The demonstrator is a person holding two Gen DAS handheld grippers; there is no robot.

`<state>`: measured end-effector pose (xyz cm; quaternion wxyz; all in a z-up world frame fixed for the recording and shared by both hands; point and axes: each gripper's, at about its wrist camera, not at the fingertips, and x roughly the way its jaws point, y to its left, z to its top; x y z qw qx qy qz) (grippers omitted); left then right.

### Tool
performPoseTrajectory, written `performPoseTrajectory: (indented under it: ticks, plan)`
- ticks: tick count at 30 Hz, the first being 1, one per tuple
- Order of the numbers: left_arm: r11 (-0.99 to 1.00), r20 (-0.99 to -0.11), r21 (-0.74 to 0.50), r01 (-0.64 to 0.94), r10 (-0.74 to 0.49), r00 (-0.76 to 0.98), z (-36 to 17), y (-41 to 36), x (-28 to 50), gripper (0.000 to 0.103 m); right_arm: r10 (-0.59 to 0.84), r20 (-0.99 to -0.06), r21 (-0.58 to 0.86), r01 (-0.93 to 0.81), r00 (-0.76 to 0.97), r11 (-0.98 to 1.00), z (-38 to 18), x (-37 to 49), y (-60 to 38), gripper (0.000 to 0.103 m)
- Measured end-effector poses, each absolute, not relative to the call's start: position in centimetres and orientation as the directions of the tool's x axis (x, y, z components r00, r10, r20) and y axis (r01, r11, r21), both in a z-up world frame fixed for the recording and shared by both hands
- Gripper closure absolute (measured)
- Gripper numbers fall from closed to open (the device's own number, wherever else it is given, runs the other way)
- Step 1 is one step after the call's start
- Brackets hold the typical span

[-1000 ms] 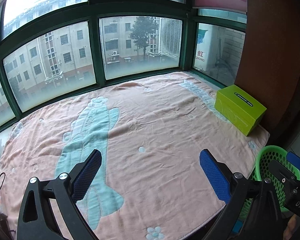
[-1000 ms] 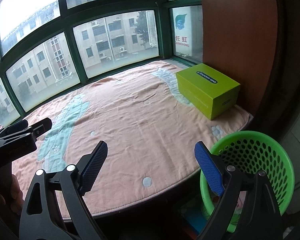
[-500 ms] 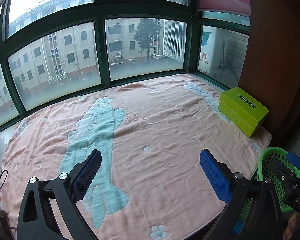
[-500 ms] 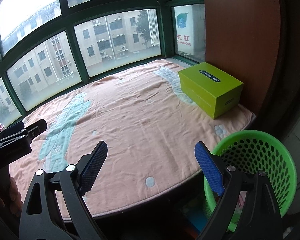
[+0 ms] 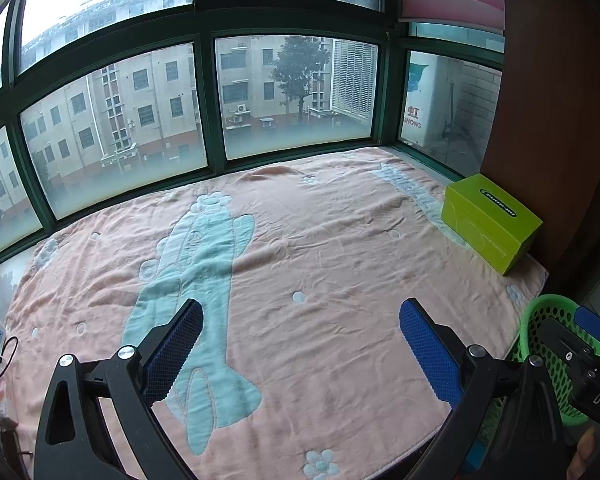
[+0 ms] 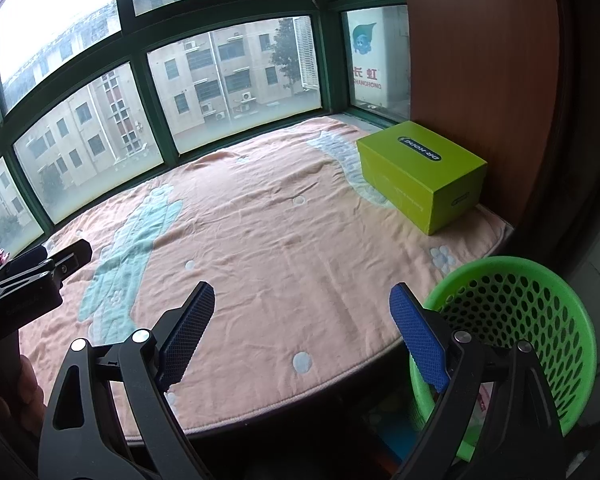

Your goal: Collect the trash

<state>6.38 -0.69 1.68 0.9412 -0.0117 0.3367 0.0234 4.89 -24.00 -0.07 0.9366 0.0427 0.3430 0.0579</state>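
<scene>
Your left gripper (image 5: pixel 300 344) and right gripper (image 6: pixel 302 330) both hover with fingers wide and nothing between them above the pink blanket (image 6: pixel 260 216). The lime-green box (image 6: pixel 420 172) sits on the blanket at two o'clock, against the wooden panel (image 6: pixel 472 60); the green mesh basket (image 6: pixel 516 320) stands at four o'clock, off the blanket's edge.

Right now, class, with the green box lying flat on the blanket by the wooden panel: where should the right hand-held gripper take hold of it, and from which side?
Grip the green box across its narrower width, pads on the two long side faces, coming from above and the window-bench front. The wooden panel crowds its far side, and the right hand-held gripper is open wide, probably enough.
</scene>
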Motion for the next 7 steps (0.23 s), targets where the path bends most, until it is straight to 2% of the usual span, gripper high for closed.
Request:
performPoseTrajectory:
  ticks: [7]
  plan:
    - [0.998,-0.639,-0.012,-0.068,0.045,0.768,1.61,-0.23,6.38,0.008,0.145,-0.641,0.125,-0.083,0.754,0.989,-0.51,4.84,-23.74,0.014]
